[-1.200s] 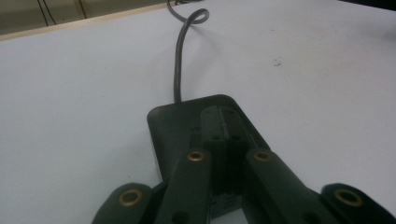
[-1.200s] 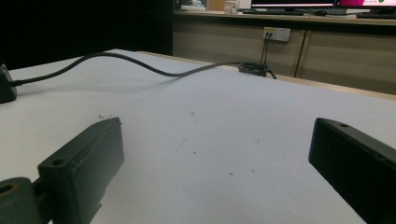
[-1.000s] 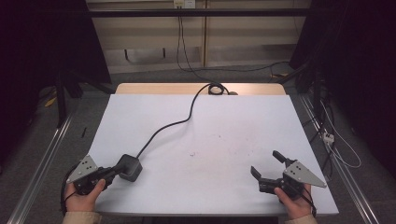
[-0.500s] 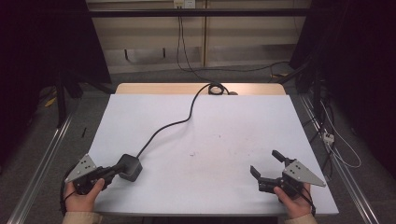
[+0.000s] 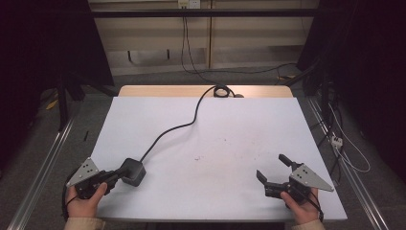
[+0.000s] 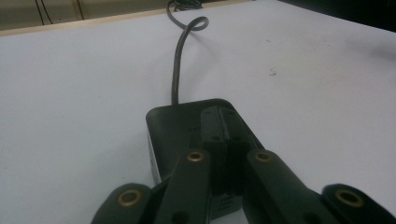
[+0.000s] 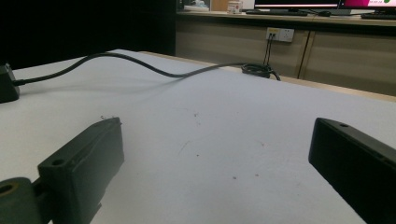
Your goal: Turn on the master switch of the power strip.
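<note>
While left gripper (image 5: 116,176) rests pressed-together jaws atop black power adapter (image 5: 132,171) near table's (image 5: 230,124) front-left corner, nothing lifted yet; cable (image 5: 177,127) trails from adapter toward far edge; right gripper (image 5: 274,171), jaws spread, empty, well apart from adapter

black box (image 6: 187,126) near end hidden under jaws, print unreadable

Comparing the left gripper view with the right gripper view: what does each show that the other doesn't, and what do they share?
Left gripper view: the left gripper, jaws shut, resting on top of the black box, whose full top face shows close up.
Right gripper view: the right gripper, jaws open with nothing between them, a wall socket and monitors behind.
Both: the white table, the cable, and the box, just an edge in the right gripper view.
</note>
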`<state>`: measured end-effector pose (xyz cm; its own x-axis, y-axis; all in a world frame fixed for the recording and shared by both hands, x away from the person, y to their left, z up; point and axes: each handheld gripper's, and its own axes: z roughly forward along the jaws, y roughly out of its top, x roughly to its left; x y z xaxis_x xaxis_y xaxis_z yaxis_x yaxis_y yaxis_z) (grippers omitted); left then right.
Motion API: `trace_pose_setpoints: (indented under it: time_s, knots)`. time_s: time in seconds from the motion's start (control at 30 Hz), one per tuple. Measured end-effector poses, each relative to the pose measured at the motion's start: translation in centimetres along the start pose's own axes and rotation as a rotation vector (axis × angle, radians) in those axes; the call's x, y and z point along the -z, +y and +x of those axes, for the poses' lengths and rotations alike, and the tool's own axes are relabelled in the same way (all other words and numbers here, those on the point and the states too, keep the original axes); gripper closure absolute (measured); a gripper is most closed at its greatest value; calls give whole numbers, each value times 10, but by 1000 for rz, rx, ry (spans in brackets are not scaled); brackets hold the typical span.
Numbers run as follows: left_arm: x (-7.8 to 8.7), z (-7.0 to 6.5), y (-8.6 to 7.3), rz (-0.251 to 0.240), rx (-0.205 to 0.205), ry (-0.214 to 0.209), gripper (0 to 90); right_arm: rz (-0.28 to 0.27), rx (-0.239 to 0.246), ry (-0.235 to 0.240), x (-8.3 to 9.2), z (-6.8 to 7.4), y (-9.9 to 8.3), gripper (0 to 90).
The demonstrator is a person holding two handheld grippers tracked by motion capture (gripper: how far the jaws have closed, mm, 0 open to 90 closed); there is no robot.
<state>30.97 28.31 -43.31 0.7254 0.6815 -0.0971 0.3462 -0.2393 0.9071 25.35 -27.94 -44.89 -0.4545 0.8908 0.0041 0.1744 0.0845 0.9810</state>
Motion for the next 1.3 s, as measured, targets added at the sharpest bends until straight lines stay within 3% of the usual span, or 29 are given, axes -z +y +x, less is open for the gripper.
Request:
trace_pose_setpoints:
  time_s: [1.3]
  knots:
    - [0,0,6,-22,22,-1,826,-3,1,-1,0,0,0,33]
